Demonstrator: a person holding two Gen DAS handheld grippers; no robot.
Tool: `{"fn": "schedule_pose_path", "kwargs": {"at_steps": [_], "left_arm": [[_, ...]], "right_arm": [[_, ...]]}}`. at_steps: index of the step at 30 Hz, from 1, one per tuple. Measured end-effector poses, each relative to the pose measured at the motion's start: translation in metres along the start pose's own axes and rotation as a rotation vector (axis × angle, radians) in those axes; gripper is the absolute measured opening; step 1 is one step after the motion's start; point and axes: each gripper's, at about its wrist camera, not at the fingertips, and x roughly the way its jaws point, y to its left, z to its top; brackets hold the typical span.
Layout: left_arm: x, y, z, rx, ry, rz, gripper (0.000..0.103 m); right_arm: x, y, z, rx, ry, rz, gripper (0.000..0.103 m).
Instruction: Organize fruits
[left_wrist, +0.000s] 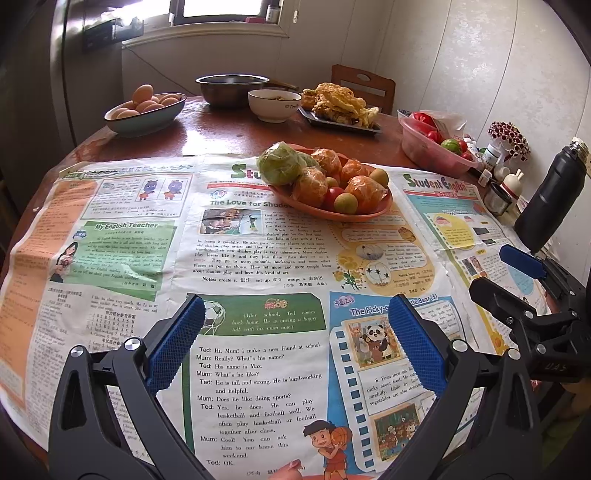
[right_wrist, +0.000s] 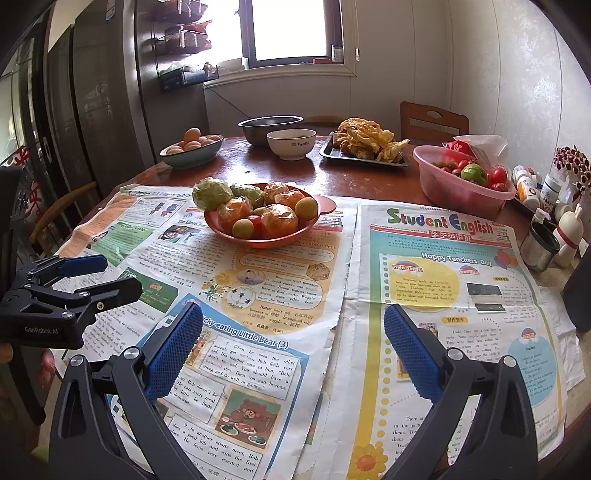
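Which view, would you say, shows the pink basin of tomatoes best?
The right wrist view: the pink basin sits whole and unobstructed, its tomatoes clear. The left wrist view shows it smaller and more distorted at the fisheye edge.

A home dining corner, probably next to a kitchen.

A round wooden table (right_wrist: 369, 181) covered with newspaper sheets (right_wrist: 436, 280) carries a bowl of eggs (right_wrist: 192, 147), a steel basin (right_wrist: 269, 127), a white "Family" bowl (right_wrist: 291, 144), a tray of fried food (right_wrist: 365, 146) and a dish of fruit (right_wrist: 258, 218); a wooden chair (right_wrist: 432, 123) stands by the papered wall under a window (right_wrist: 291, 29).
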Motion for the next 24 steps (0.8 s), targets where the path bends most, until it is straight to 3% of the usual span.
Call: {"fn": "schedule_pose_path", "kwargs": {"at_steps": [24], "left_arm": [[-0.0013,-0.0025,0.0011,-0.001,0.002,0.014,0.093]], "right_arm": [[0.0022,0.0004,-0.0014,-0.001,0.004,0.005,0.099]]}}
